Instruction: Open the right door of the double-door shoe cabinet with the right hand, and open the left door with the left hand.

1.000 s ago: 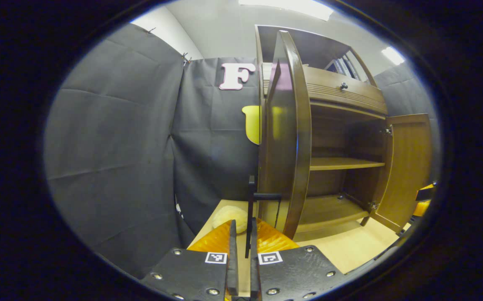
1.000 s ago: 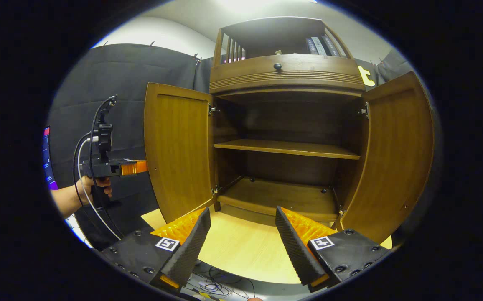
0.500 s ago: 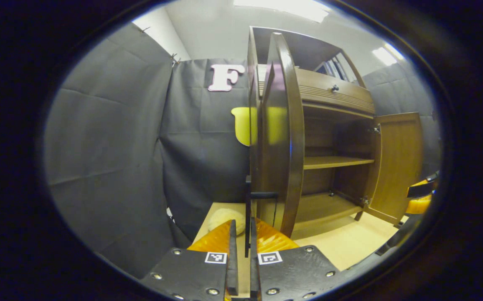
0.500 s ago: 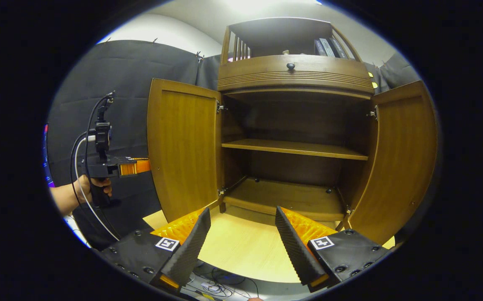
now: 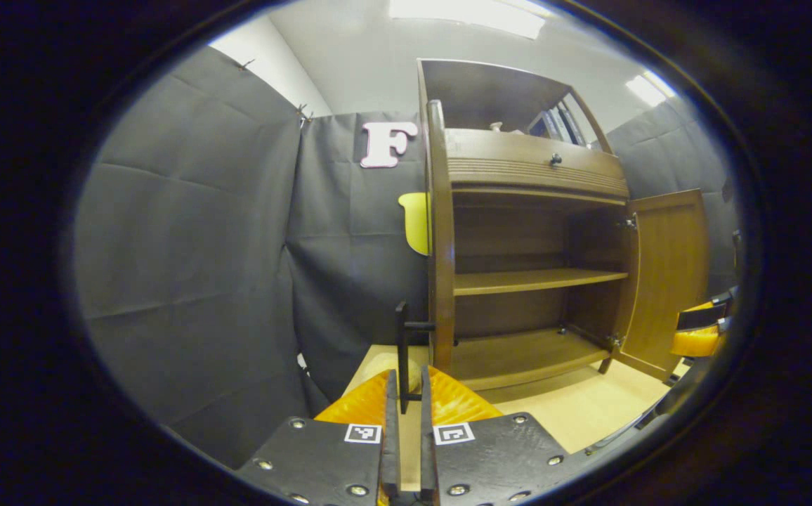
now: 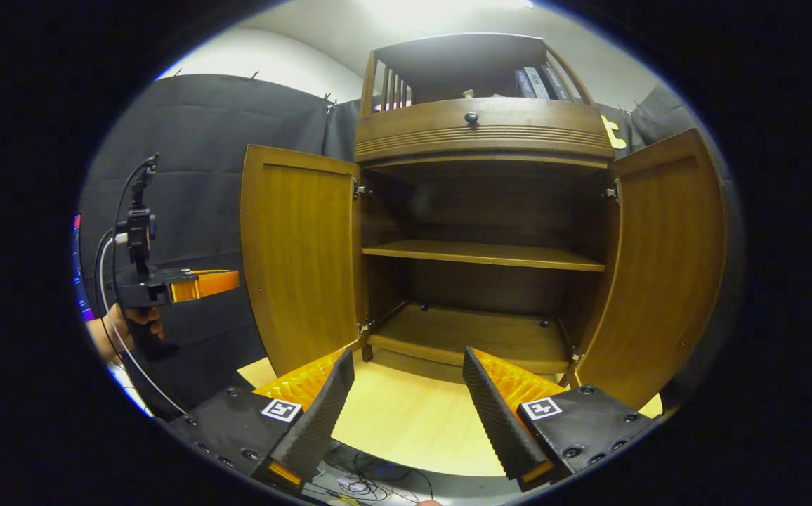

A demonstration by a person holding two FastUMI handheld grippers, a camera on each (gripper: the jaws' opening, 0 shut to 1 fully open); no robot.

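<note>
Right gripper view: cabinet (image 6: 483,133) faces the camera w/ both doors swung wide. Left door (image 6: 300,256) stands out at the view's left, right door (image 6: 662,260) at the view's right, each hanging on its hinges. Inside, one shelf (image 6: 483,254) crosses the middle and the floor board lies below it — both bare wood. A drawer w/ a small dark knob (image 6: 471,119) sits above the doors; books (image 6: 538,82) stand on the top deck. Cabinet rests on a pale table (image 6: 406,422). Right gripper (image 6: 407,411) is low at the front, fingers spread far apart, gripping nothing, and apart from both doors. Farther off at the view's left, a hand (image 6: 121,325) holds the left gripper (image 6: 227,280), whose tip is just beside the left door's outer face (touching or not, can't tell from here).

Left gripper view: left door (image 5: 440,232) is seen edge-on as a thin upright strip, w/ its dark bar handle (image 5: 403,351) sticking out on the view's left. Left gripper (image 5: 406,411) has its fingers nearly pressed together — only a thin slit between them. The handle's lower end lines up w/ that slit, but whether the pads actually pinch it I can't tell. Right door (image 5: 669,274) stands open across the cabinet, and the right gripper (image 5: 697,334) peeks in at the view's right edge. A pale rounded lump (image 5: 385,365) lies on the table beside the cabinet's foot.
</note>
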